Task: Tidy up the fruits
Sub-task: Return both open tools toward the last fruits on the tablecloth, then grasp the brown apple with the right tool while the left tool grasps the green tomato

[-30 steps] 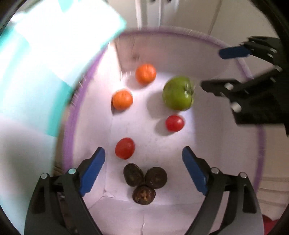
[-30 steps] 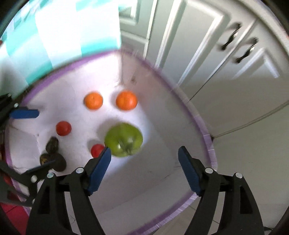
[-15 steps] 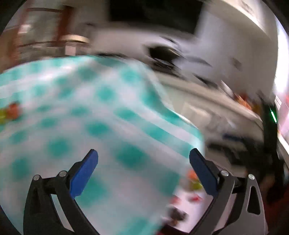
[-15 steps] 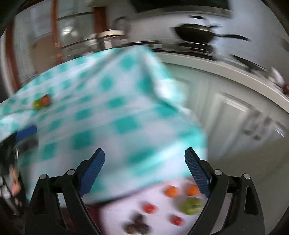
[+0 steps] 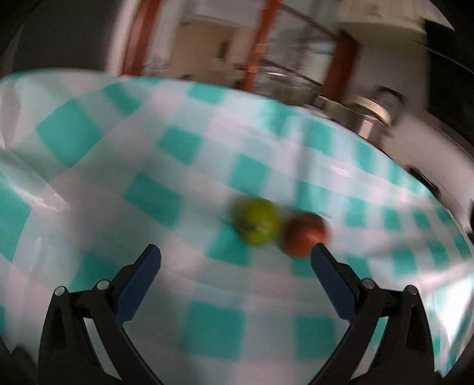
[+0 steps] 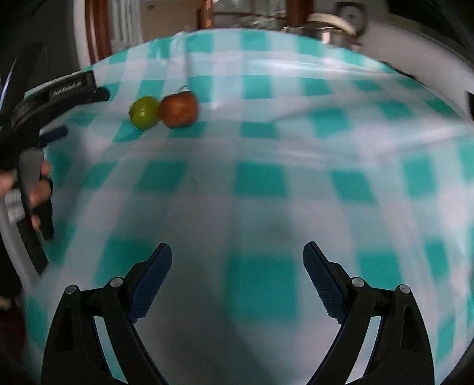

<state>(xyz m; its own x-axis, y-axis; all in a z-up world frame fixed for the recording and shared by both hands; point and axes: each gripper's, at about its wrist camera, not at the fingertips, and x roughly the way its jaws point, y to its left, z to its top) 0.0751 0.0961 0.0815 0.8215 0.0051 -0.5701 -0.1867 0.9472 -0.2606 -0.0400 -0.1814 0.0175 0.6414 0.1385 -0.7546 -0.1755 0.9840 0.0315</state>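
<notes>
A green fruit (image 5: 258,221) and a red-brown fruit (image 5: 305,234) lie side by side, touching, on a table with a teal-and-white checked cloth (image 5: 148,189). My left gripper (image 5: 235,254) is open and empty, just short of them; the red-brown fruit sits by its right fingertip. In the right wrist view the green fruit (image 6: 144,112) and the red-brown fruit (image 6: 179,110) lie far off at upper left. My right gripper (image 6: 237,251) is open and empty above the cloth (image 6: 266,177). The left gripper (image 6: 53,133) shows at that view's left edge.
Metal pots and a kettle (image 6: 326,26) stand behind the table on a white counter. Red-brown door or window frames (image 5: 254,41) rise at the back. The table's far edge (image 5: 385,148) curves across the view. Both views are blurred by motion.
Both grippers have swung up from the white purple-rimmed basket of fruits over the checked table. The basket is out of view; the two fruits on the cloth now lie ahead.
</notes>
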